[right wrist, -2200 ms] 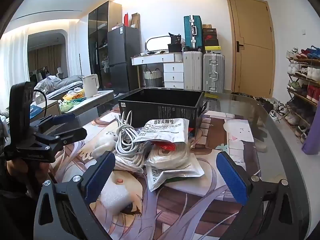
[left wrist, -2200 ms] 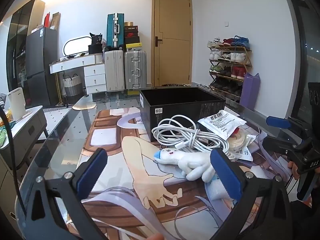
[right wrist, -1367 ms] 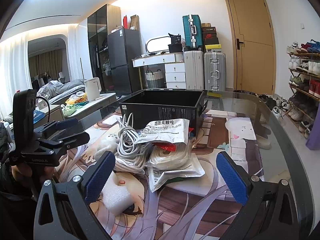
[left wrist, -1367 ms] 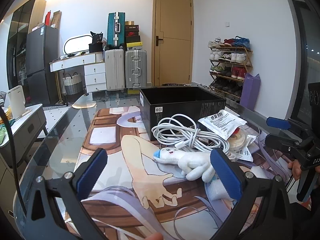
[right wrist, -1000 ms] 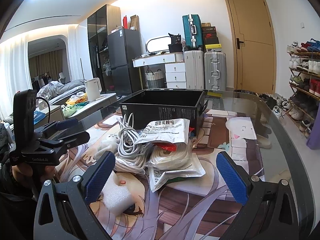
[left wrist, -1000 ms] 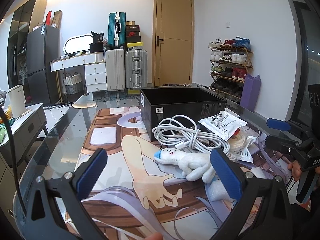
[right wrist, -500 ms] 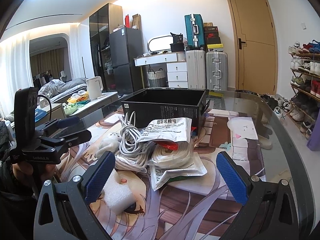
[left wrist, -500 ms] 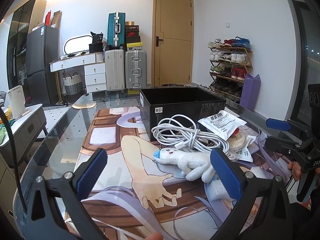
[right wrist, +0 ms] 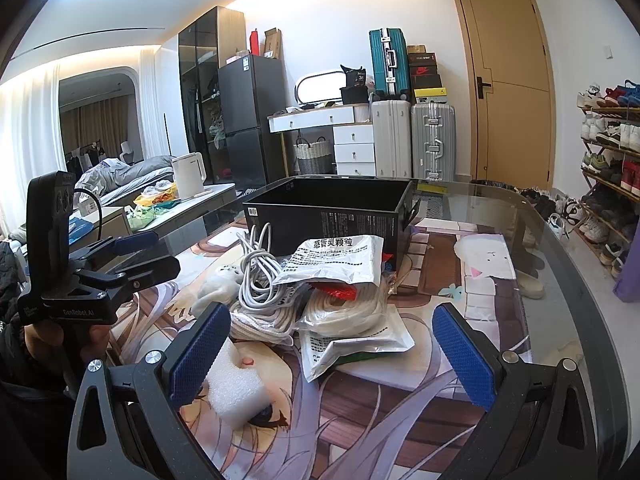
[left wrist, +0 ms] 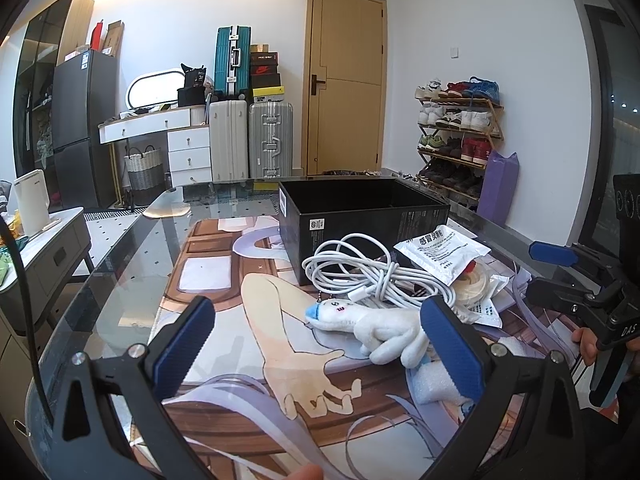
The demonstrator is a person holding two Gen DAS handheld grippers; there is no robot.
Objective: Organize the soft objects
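Left wrist view, contents listed by size: glass table (left wrist: 120, 264) with a printed mat under the glass; black box (left wrist: 360, 216), open-topped and empty as far as its dark inside lets one tell, at the far side of the pile; white cable (left wrist: 360, 276) coiled in front of the box; paper packet (left wrist: 440, 252) lying on bagged rope (right wrist: 344, 312); plush toy (left wrist: 376, 326) on the mat; foam block (right wrist: 234, 390) nearest the person. Left gripper (left wrist: 316, 344): jaws spread wide, holding nothing, hovering above the mat. Right gripper (right wrist: 332, 356): jaws likewise wide apart and empty. The plush toy lies ahead of the left gripper and to its right, close to the right-hand finger, its long axis running across the view from the blue-tipped head on the left to the legs on the right, so roughly along the line between the two fingers instead of across it. The left gripper is judged the nearer of the two to the toy; the right gripper faces the rope and packets, with the foam block beside its left-hand finger. Nothing has yet gone into the box.
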